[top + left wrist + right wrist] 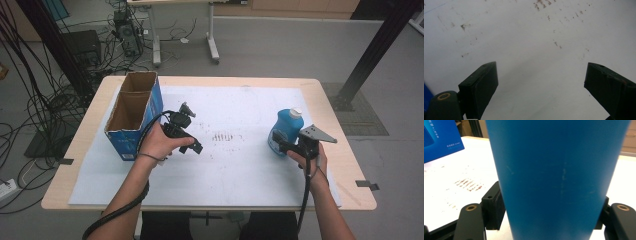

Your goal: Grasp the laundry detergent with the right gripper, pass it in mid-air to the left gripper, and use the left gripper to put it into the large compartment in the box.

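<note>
A blue bottle (285, 129) with a white cap stands upright on the right side of the white sheet (240, 170). My right gripper (279, 144) reaches it from the right, low on its body. In the right gripper view the bottle (559, 177) stands between the jaws, and both pads (495, 207) lie against its sides. My left gripper (191, 130) is held over the sheet just right of the blue box (131, 117). In the left gripper view its jaws (541, 85) stand wide apart, with nothing but bare stained sheet between them.
The blue cardboard box is open at the top and has two compartments; it stands at the table's left. Brown stains (222, 136) mark the middle of the sheet. The wooden table edge (345, 150) lies close to the right of the bottle. Cables and desk legs lie on the floor beyond.
</note>
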`<state>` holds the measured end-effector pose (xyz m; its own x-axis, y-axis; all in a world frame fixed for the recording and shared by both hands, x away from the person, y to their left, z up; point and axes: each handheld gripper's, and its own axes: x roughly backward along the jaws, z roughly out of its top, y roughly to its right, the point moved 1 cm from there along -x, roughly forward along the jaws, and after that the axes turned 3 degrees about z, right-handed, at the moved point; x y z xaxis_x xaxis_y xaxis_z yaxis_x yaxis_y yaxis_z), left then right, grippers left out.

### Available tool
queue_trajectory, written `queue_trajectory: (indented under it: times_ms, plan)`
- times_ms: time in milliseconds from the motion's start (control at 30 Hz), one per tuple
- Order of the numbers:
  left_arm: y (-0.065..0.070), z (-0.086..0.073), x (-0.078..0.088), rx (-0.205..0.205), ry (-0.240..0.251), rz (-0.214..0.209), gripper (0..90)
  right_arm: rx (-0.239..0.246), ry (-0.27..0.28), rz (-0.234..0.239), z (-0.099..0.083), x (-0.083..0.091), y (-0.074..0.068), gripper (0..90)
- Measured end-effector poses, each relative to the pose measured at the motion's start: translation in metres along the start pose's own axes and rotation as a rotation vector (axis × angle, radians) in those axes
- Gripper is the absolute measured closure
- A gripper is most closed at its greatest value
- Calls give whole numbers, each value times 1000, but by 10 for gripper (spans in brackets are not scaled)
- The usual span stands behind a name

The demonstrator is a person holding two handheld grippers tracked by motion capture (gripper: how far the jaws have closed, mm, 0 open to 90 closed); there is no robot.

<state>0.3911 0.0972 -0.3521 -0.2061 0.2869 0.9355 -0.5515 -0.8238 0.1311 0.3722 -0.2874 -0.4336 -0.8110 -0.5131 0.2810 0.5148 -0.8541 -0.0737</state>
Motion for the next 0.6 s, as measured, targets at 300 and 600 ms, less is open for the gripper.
queue_trajectory:
  times_ms: [300,600]
  plan:
    - [0,1,1,0,1,-1,121,-1,5,-8,0,1,1,405]
    - [0,0,0,-3,5,0,121,22,-6,-10,1,2,0,425]
